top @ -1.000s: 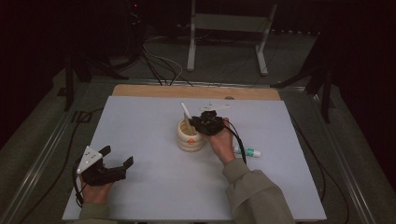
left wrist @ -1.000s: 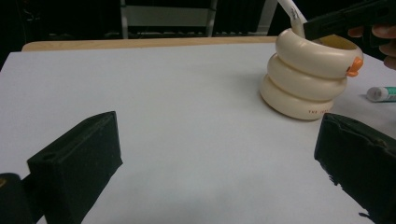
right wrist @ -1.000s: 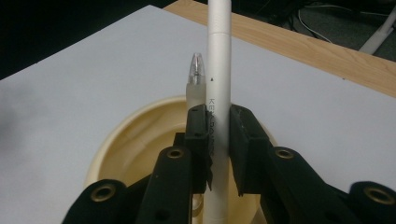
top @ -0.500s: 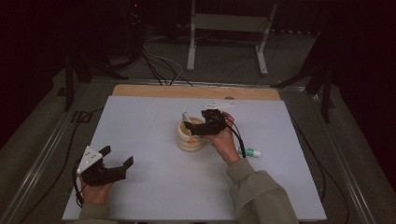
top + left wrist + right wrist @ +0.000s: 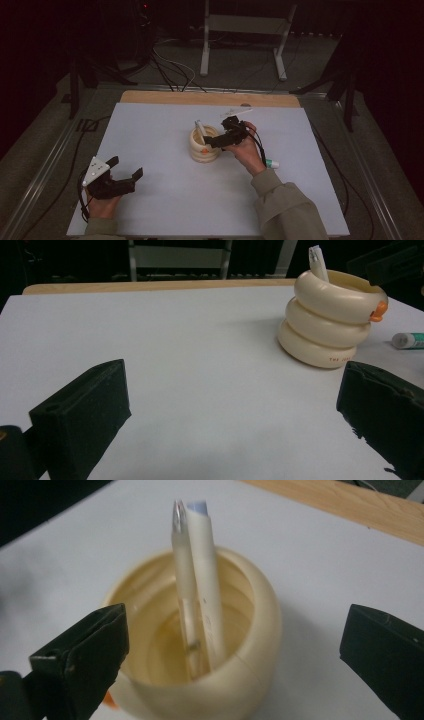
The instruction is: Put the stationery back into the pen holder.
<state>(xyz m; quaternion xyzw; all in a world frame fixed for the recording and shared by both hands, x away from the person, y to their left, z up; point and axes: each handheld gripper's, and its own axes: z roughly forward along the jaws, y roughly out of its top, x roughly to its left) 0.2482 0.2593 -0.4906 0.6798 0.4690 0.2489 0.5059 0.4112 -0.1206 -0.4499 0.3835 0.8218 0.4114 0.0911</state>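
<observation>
A cream ribbed cup (image 5: 204, 148) stands mid-table; it is also at the upper right of the left gripper view (image 5: 327, 335). Inside it lean a white pen (image 5: 206, 580) and a clear pen (image 5: 182, 575), their tips poking above the rim. My right gripper (image 5: 216, 139) hovers just right of and over the cup. Its jaws have just been opening and now stand wide (image 5: 230, 650) on either side of the pens without touching them. My left gripper (image 5: 125, 167) rests open at the table's front left, with only bare table between its jaws (image 5: 230, 410).
A small white tube with a teal end (image 5: 272, 163) lies right of the cup, behind my right wrist. A thin white stick (image 5: 235, 112) lies at the back near the wooden strip (image 5: 175, 97). The white tabletop (image 5: 165, 200) spreads between the two hands.
The right gripper's jaws have opened and let go of the white pen, which now leans in the cup. The left gripper has stayed put.
</observation>
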